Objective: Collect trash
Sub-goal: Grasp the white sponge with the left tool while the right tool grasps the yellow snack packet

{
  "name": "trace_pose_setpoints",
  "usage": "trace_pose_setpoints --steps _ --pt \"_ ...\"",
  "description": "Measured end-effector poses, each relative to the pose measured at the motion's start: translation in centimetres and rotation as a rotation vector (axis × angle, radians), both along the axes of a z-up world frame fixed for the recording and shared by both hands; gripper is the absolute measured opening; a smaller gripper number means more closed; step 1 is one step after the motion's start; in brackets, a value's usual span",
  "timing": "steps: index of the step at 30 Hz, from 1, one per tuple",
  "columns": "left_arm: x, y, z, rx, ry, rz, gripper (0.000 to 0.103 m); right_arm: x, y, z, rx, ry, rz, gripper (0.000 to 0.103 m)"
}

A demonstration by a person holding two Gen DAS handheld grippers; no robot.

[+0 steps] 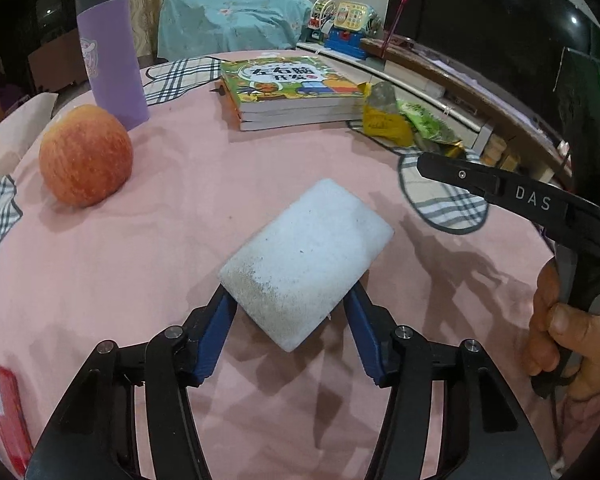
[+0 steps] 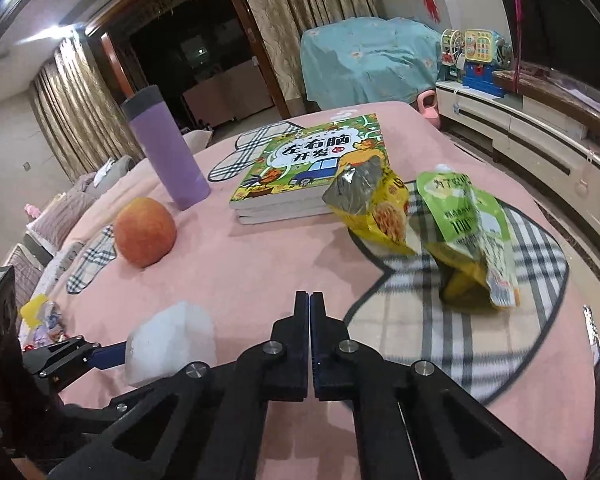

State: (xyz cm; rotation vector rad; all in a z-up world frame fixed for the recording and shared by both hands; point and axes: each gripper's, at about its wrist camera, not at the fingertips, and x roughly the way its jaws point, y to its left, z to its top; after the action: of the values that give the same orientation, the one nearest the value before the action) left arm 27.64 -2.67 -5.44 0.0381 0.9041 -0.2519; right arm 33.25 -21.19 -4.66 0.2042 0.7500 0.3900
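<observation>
Left gripper (image 1: 290, 308) pinching a white rectangular foam block (image 1: 306, 262) by its near end, blue pads on both long sides; the block sticks out forward over the pink tablecloth (image 1: 180, 208), tilted with the far end toward the right. Can't tell if the underside touches the cloth. From the right wrist view the same foam block (image 2: 170, 342) sits low left, with one blue finger (image 2: 108, 354) of the left gripper against it. Right gripper (image 2: 310, 304) has its fingers pressed together, nothing between them, hovering over the near part of the table. In the left view its black body shows at right, held by a bare hand (image 1: 564, 340). More trash far right: a crumpled yellow snack bag (image 2: 374, 208) and a green-and-yellow snack bag (image 2: 472, 232), just beside each other on a grey plaid patch (image 2: 420, 320) of the cloth; the yellow bag touches the right edge of a stack of green-covered children's books (image 2: 312, 168). Red-orange apple (image 1: 86, 154) far left, purple cylindrical flask with grey lid (image 1: 110, 50) upright just behind it. Both are well apart from the bags. Small pile of colourful wrappers (image 2: 44, 320) at the far left edge in the right view, too blurred to identify.
</observation>
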Motion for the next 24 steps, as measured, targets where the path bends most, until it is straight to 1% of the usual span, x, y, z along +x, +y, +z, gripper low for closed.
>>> trace_pose_setpoints --steps 2,3,4,5,7,8,13,18,20,21,22,23,24 --pt "-0.4 0.2 0.2 -0.022 -0.005 0.018 0.056 -0.3 -0.5 0.4 0.020 -0.002 -0.001 0.004" --pt "-0.5 0.4 0.3 -0.037 -0.009 0.031 0.056 -0.3 -1.0 0.7 0.019 -0.009 -0.022 0.007" --pt "-0.6 0.6 0.4 -0.054 -0.012 0.049 0.056 -0.2 -1.1 0.9 0.012 -0.012 -0.032 0.016" --pt "-0.5 0.8 0.5 -0.065 -0.014 0.062 0.056 0.2 -1.5 1.3 -0.003 -0.022 -0.046 0.020" --pt "-0.3 0.9 0.7 -0.079 -0.020 0.085 0.056 1.1 -1.9 1.9 -0.019 -0.035 -0.063 0.037" --pt "-0.2 1.0 0.8 -0.084 -0.022 0.090 0.056 1.6 -2.0 2.2 -0.020 -0.038 -0.068 0.038" --pt "0.6 0.5 0.5 -0.101 -0.002 0.101 0.056 4.6 -1.9 3.0 -0.039 -0.043 -0.091 0.038" --pt "0.9 0.1 0.1 -0.107 0.012 0.096 0.056 8.0 -1.0 1.6 -0.091 0.009 -0.107 0.038" --pt "0.9 0.3 0.0 -0.112 0.015 0.101 0.056 8.6 -0.6 1.0 -0.126 0.028 -0.108 0.035" --pt "0.9 0.3 0.0 -0.114 0.015 0.104 0.056 8.9 -0.5 0.6 -0.134 0.043 -0.101 0.032" --pt "0.8 0.4 0.0 -0.115 0.015 0.105 0.056 8.8 -0.4 0.4 -0.135 0.046 -0.092 0.018" --pt "0.8 0.4 0.1 -0.118 0.013 0.105 0.056 8.6 -0.5 0.3 -0.137 0.041 -0.084 0.009" --pt "0.6 0.4 0.2 -0.120 0.011 0.104 0.056 8.2 -0.5 0.4 -0.136 0.032 -0.080 0.004"
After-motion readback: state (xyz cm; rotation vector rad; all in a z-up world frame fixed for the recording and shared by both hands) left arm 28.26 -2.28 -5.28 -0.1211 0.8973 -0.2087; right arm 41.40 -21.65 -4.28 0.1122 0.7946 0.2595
